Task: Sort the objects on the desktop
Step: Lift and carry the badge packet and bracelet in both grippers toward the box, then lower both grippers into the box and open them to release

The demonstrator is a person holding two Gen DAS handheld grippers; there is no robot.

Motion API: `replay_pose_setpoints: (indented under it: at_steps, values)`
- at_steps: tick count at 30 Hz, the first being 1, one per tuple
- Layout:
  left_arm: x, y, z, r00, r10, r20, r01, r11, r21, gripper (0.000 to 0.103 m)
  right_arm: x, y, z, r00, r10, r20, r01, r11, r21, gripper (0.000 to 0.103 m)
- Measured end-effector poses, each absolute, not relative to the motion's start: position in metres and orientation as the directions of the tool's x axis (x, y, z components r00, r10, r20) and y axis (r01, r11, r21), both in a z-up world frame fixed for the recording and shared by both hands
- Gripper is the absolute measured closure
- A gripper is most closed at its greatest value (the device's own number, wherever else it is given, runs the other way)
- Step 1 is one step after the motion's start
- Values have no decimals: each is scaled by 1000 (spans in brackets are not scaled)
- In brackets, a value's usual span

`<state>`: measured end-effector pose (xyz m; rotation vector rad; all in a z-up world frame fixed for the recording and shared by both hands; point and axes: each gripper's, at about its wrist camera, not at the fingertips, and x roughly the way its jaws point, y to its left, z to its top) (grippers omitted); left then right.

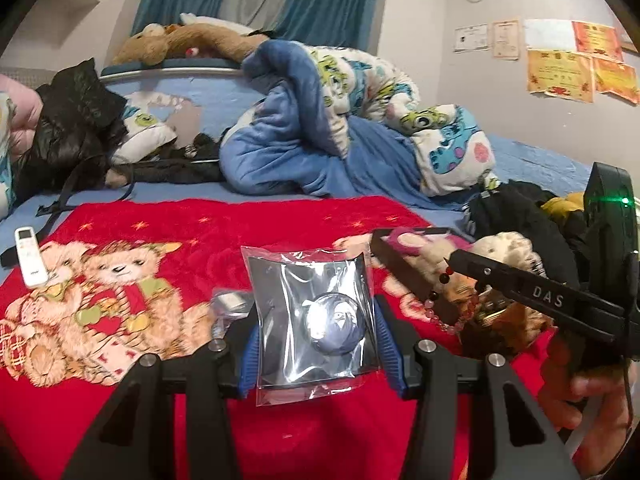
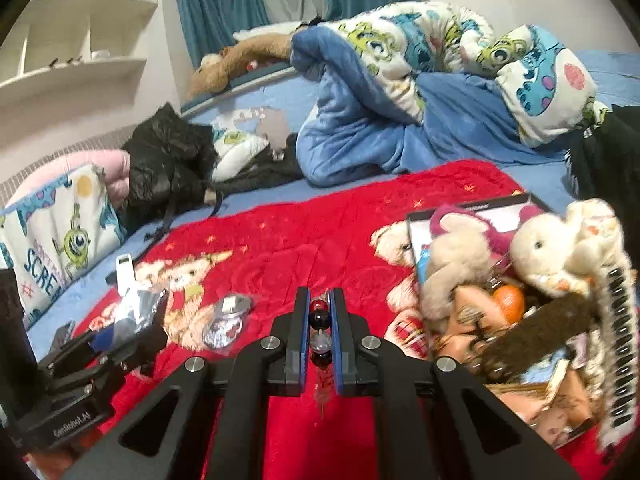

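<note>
My left gripper (image 1: 316, 320) is shut on a clear plastic bag holding a round purple badge (image 1: 334, 326), lifted above the red teddy-bear blanket (image 1: 200, 240). In the right wrist view the same gripper (image 2: 134, 312) appears low on the left with the bag (image 2: 136, 306). My right gripper (image 2: 320, 294) is shut on a bead bracelet (image 2: 320, 320) of dark, red and clear beads that hangs down between the fingers. From the left wrist view, the right gripper (image 1: 454, 260) hovers beside an open box (image 1: 408, 276), with the bracelet (image 1: 436, 312) dangling against the box's side.
The box (image 2: 472, 206) is stuffed with plush toys (image 2: 552, 248) and small items. Another bagged badge (image 2: 228, 320) and a white remote (image 1: 30, 256) lie on the blanket. Crumpled quilts (image 1: 320, 128) and black clothing (image 1: 72, 128) cover the bed behind. A hand (image 1: 592, 396) grips the right handle.
</note>
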<state>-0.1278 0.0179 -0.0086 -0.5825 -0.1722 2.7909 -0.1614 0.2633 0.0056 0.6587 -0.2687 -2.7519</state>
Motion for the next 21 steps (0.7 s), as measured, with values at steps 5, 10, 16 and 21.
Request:
replay_pose_setpoints:
  at_steps: [5, 10, 16, 21]
  values:
    - [-128, 56, 8, -870, 344, -352, -307, -938, -158, 52, -157, 309, 21, -875, -324, -360, 215, -926, 311, 93]
    - [-142, 112, 19, -846, 398, -355, -372, -917, -142, 52, -147, 363, 32, -919, -280, -278, 157, -906, 394, 92]
    - [-171, 179, 40, -803, 482, -350, -435, -876, -209, 52, -141, 401, 37, -939, -260, -227, 134, -882, 452, 92]
    - [-191, 220, 44, -791, 494, -362, -443, -869, -218, 52, -143, 417, 29, -937, -250, -244, 111, -875, 470, 93]
